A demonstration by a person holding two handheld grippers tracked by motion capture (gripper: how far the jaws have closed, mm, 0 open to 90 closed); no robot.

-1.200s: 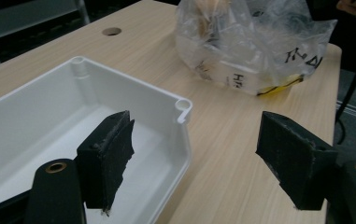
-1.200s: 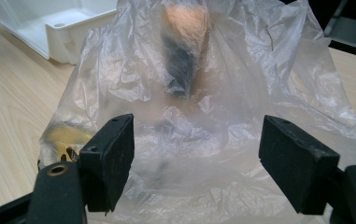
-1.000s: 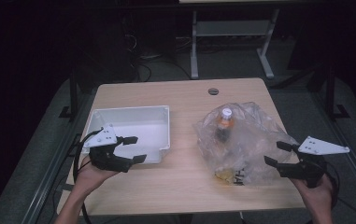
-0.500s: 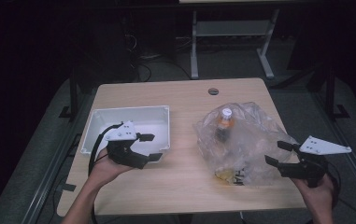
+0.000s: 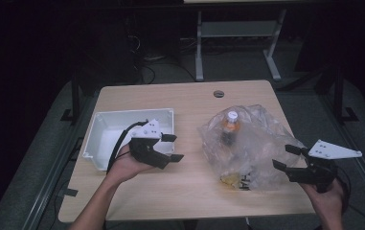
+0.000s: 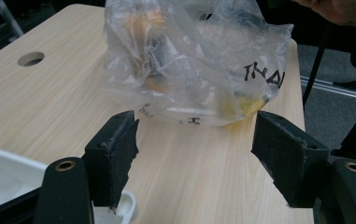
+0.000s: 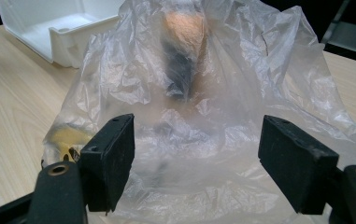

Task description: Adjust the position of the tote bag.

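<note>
A crumpled clear plastic bag (image 5: pixel 247 143) (image 6: pixel 189 70) (image 7: pixel 213 93) with black lettering lies on the right half of the wooden table (image 5: pixel 194 100). Inside it stands a bottle (image 5: pixel 229 125) with a white cap and orange content, and something yellow lies at the bottom. My left gripper (image 5: pixel 172 147) (image 6: pixel 194 158) is open over the table's middle, just right of a white bin (image 5: pixel 101 132), pointing at the bag from a short way off. My right gripper (image 5: pixel 285 157) (image 7: pixel 196 154) is open at the bag's right edge, with the plastic between its jaws.
The white bin (image 7: pixel 59 28) looks empty and sits at the table's left. A round cable hole (image 5: pixel 219 93) (image 6: pixel 31 59) is near the far edge. Beyond the table stand a dark floor and metal desk legs (image 5: pixel 199 48).
My left gripper has moved right, from the bin's front left corner to its right end, nearer the bag. The right gripper has barely moved.
</note>
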